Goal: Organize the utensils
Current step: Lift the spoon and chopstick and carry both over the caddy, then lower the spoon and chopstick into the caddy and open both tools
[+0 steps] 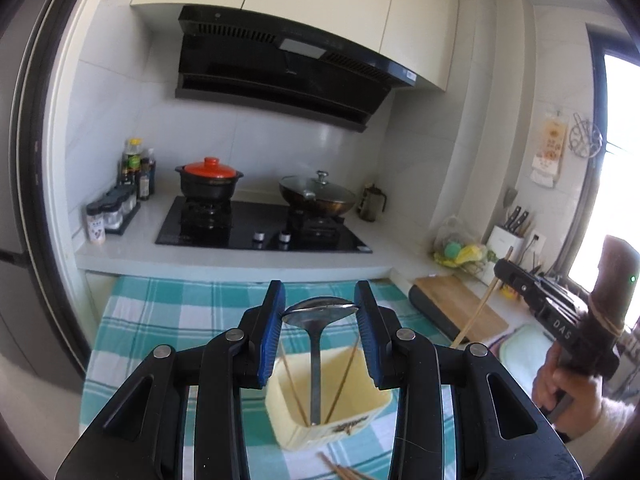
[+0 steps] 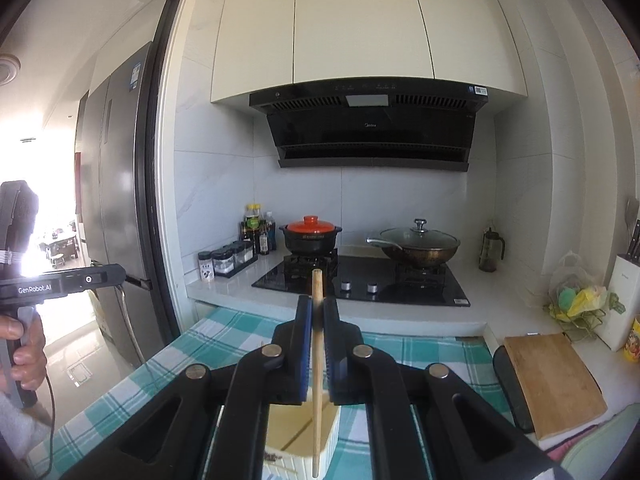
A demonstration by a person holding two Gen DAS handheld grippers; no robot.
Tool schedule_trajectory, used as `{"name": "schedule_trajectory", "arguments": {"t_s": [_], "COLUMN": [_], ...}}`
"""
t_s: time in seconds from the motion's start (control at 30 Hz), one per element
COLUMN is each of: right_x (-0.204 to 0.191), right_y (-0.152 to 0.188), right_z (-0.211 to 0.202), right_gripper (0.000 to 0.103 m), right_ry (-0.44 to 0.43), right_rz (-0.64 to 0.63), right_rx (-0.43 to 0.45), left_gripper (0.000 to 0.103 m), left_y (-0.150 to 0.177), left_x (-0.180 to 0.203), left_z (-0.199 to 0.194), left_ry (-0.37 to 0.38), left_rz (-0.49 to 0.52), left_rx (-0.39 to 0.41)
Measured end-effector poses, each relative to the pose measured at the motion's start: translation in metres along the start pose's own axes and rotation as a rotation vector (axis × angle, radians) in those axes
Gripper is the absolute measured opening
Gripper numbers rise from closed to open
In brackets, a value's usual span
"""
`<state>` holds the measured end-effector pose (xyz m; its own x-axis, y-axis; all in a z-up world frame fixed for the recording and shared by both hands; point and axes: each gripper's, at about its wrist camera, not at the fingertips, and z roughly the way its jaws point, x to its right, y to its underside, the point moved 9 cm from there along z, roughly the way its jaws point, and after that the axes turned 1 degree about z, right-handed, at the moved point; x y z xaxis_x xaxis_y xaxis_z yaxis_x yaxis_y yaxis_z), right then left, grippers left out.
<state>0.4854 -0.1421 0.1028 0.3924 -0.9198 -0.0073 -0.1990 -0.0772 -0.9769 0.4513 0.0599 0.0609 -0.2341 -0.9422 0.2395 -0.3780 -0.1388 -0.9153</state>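
A pale yellow utensil holder (image 1: 352, 412) stands on the teal checked tablecloth (image 1: 168, 320). In it stand a metal spoon (image 1: 316, 344), bowl end up, and two thin chopsticks (image 1: 290, 384). My left gripper (image 1: 320, 300) is open, its blue pads on either side of the spoon's bowl. My right gripper (image 2: 318, 312) is shut on a wooden chopstick (image 2: 317, 380), held upright with its lower end over the holder (image 2: 328, 440). The right gripper and chopstick also show in the left wrist view (image 1: 504, 268). More chopsticks (image 1: 340, 470) lie on the cloth in front of the holder.
Behind the table is a counter with a hob (image 1: 260, 232), a red-lidded pot (image 1: 210, 180) and a lidded wok (image 1: 318, 196). A wooden cutting board (image 2: 556, 380) and a knife block (image 2: 624, 300) stand at right. A fridge (image 2: 116, 200) and doorway are at left.
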Motion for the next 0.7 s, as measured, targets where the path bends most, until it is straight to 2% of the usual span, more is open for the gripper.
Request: {"name": "schedule_trajectory", "arguments": {"t_s": [0.1, 0.2, 0.4, 0.7], "right_x": [0.002, 0.003, 0.011, 0.023], "right_y": [-0.001, 0.01, 0.059, 0.12], "right_z": [0.022, 0.047, 0.097, 0.145], "right_gripper": [0.006, 0.006, 0.006, 0.006], "right_ry": [-0.005, -0.017, -0.052, -0.067], "right_rz": [0.015, 0.039, 0.105, 0.195], "right_rx": [0.024, 0.0, -0.143, -0.366], "left_gripper": [0.036, 0.036, 0.036, 0.036], "left_y": [0.001, 0.013, 0.053, 0.098], "left_x": [0.002, 0.001, -0.008, -0.012], "left_z": [0.03, 0.062, 0.108, 0.142], "left_ry": [0.004, -0.001, -0.024, -0.045], "left_rz": [-0.017, -0.027, -0.036, -0.025], "left_rx": [-0.009, -0.059, -0.181, -0.329]}}
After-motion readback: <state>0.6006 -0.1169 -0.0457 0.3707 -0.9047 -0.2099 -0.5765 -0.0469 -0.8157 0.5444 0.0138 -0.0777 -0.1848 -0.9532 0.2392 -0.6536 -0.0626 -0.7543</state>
